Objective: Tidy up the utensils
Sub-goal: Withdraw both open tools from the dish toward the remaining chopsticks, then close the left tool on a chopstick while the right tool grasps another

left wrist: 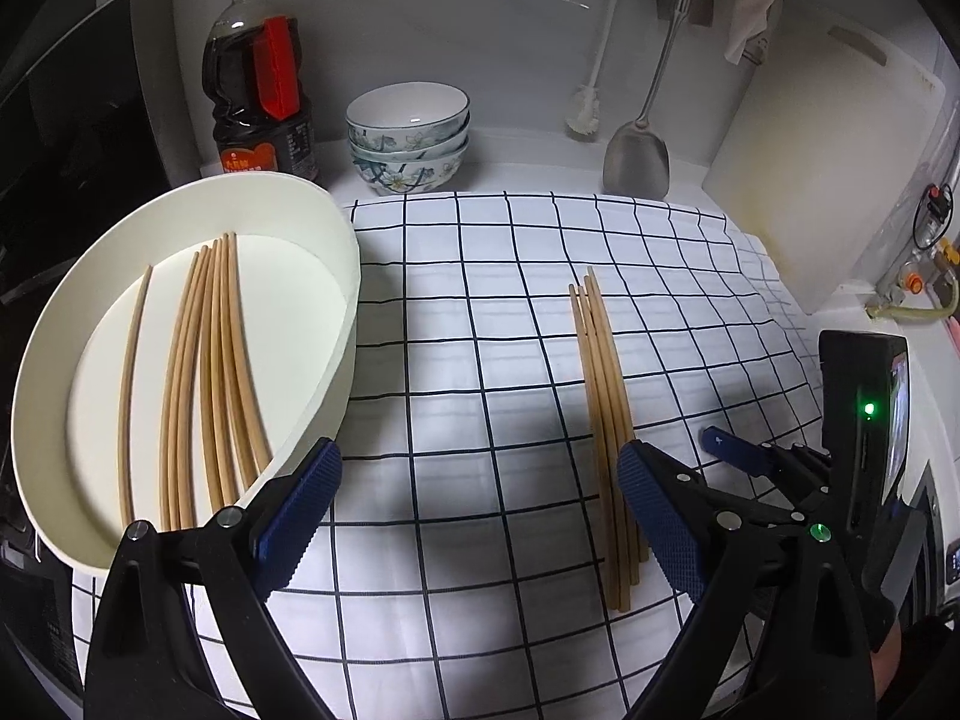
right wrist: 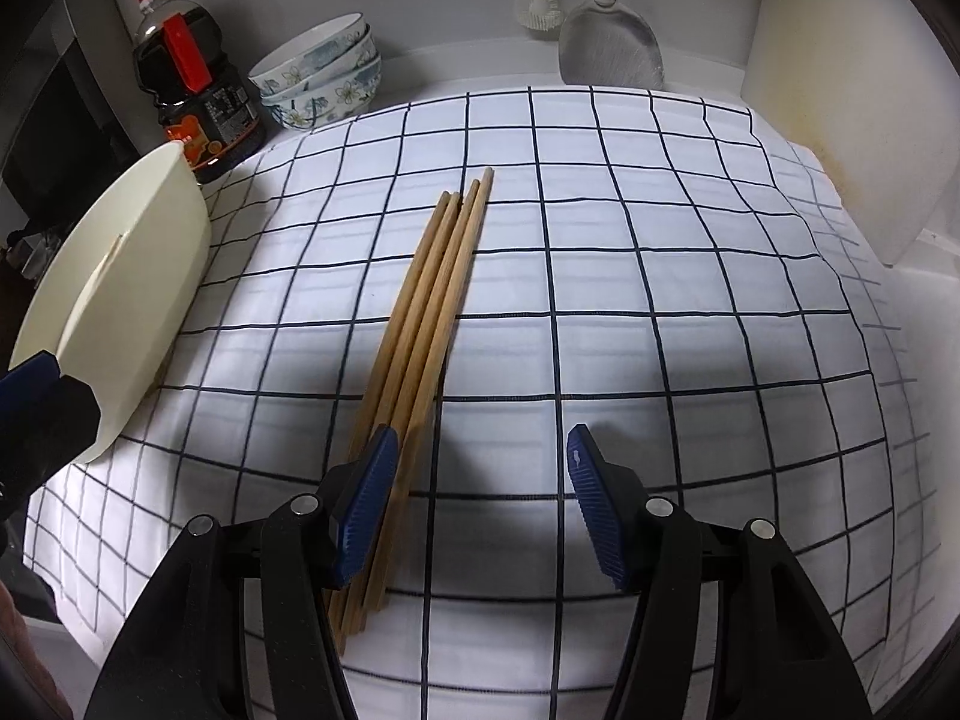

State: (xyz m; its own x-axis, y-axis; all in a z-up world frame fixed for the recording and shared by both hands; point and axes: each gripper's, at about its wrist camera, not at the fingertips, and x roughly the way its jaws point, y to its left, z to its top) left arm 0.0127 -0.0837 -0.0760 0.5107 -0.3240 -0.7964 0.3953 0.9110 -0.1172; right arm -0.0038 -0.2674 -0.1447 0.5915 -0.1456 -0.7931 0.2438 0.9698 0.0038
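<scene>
Both blue-padded grippers gape wide and empty: the left gripper point(left wrist: 477, 516) beside the white oval tray point(left wrist: 336, 276) of wooden chopsticks point(left wrist: 204, 372), the right gripper point(right wrist: 483, 498) over a loose chopstick bundle point(right wrist: 420, 336) lying on the checked cloth point(right wrist: 660, 300).

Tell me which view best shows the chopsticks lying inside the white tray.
The left wrist view. It looks down into the white tray, so the chopsticks in it show along most of their length: one lying apart, the rest bunched. The right wrist view catches only the tray's outer wall at the left edge; its contents are hidden.
</scene>
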